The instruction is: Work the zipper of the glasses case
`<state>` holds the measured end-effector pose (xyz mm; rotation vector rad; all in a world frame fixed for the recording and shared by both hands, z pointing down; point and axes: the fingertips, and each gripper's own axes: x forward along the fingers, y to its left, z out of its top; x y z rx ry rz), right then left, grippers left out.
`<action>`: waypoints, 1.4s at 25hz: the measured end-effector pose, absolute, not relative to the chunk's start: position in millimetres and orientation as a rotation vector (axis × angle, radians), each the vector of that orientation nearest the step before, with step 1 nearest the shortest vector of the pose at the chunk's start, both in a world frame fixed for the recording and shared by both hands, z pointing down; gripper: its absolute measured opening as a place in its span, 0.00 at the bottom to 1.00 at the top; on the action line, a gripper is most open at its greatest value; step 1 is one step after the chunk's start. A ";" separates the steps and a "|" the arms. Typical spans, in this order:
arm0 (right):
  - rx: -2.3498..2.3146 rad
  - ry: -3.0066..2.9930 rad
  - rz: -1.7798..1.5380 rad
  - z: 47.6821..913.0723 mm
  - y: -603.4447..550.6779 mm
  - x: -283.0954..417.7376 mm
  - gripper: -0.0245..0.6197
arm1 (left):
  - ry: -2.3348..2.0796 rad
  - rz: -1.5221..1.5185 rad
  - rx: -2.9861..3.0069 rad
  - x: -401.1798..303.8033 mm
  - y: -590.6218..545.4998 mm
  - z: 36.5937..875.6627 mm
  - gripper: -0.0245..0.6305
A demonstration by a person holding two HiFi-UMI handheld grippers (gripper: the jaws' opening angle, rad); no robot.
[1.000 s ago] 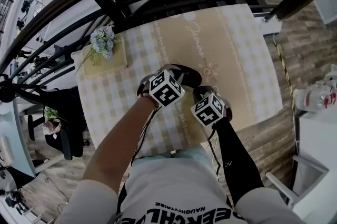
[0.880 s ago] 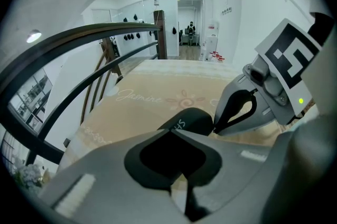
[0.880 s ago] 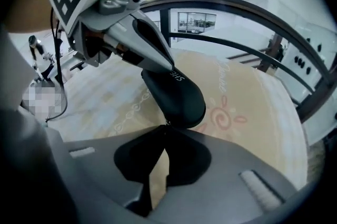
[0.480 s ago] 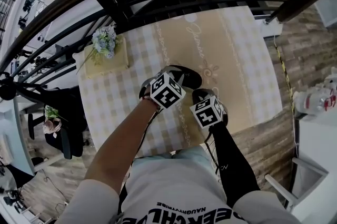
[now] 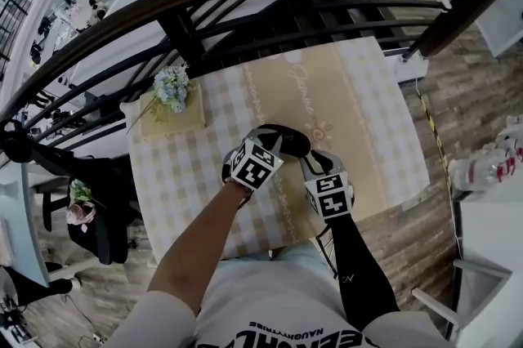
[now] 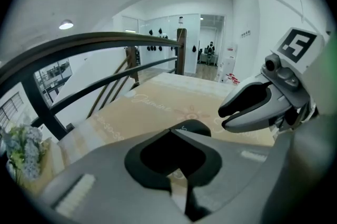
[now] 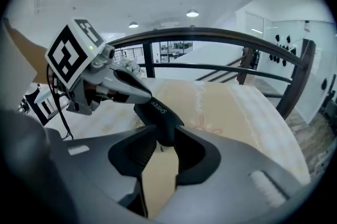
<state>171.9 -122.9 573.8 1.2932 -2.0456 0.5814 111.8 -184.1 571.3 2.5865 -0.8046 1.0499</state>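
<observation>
Over the near part of the worktop [image 5: 384,134], above its beige runner [image 5: 351,105], the black glasses case [image 7: 158,110] is held up between the two tools. The left tool [image 6: 175,131] is clamped on the case's far end and carries it. The right tool [image 7: 163,133] has just been opening its jaws, which now stand apart on either side of the case's near end without pressing on it. A small metal piece [image 7: 160,148], probably the zip pull, hangs under that end between the open jaws. The step in hand looks like a change of grip at the zipper rather than a pull in progress, and how far the zip is run cannot be told from these views. The next move probably calls for the right tool to close neatly on that little tab, which is thin and free to swing. It would then draw the tab along the case's curved edge while the left tool keeps the case from twisting. As for writing, white capitals on the case read roughly "SHEIN", though the last letters are not sharp. Pale cursive on the runner [image 6: 150,104] reads like "Jasmine". The person's shirt [image 5: 274,289] bears upside-down print, and one small line of it appears to say "NAUGHTYTRIBE". Each tool's cube carries only square black-and-white markers.
</observation>
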 end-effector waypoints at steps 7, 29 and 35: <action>1.420 -2.168 0.473 516.1 -125.5 159.5 0.26 | -1.003 0.813 2.703 89.6 -187.7 496.2 0.04; 1.766 -2.321 -0.002 312.8 -79.7 111.9 0.27 | -1.294 0.294 2.977 0.4 -111.2 279.8 0.04; 1.783 -2.359 -0.099 285.2 -70.2 104.3 0.26 | -1.524 0.216 3.049 -19.9 -91.9 236.0 0.04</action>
